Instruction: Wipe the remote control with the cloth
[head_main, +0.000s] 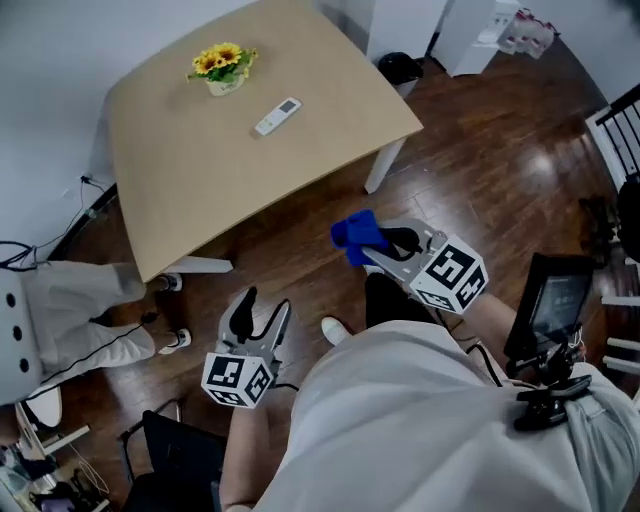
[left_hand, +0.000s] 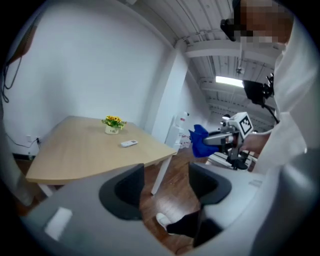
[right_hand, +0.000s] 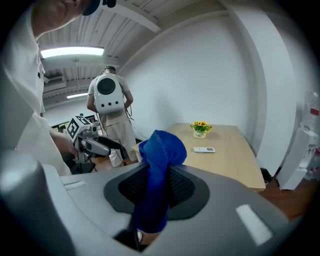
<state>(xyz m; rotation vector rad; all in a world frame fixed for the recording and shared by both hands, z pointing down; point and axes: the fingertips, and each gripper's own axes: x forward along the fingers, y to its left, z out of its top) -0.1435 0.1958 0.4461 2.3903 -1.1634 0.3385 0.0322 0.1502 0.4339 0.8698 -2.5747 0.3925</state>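
A white remote control (head_main: 278, 116) lies on the light wooden table (head_main: 200, 180), near a small pot of yellow flowers (head_main: 224, 68). It also shows as the remote (left_hand: 129, 143) in the left gripper view and the remote (right_hand: 204, 149) in the right gripper view. My right gripper (head_main: 368, 240) is shut on a blue cloth (head_main: 356, 236), held over the floor off the table's near edge. The cloth (right_hand: 157, 175) bulges up between the jaws. My left gripper (head_main: 258, 312) is open and empty, low over the floor, well short of the table. Its dark pads (left_hand: 129, 191) stand apart.
Dark wood floor surrounds the table. A person in light clothes with a white backpack (right_hand: 108, 97) stands to the left. A black bin (head_main: 399, 68) sits beyond the table's right corner. A tablet on a stand (head_main: 553, 300) is at my right. White appliances (head_main: 470, 30) stand at the back.
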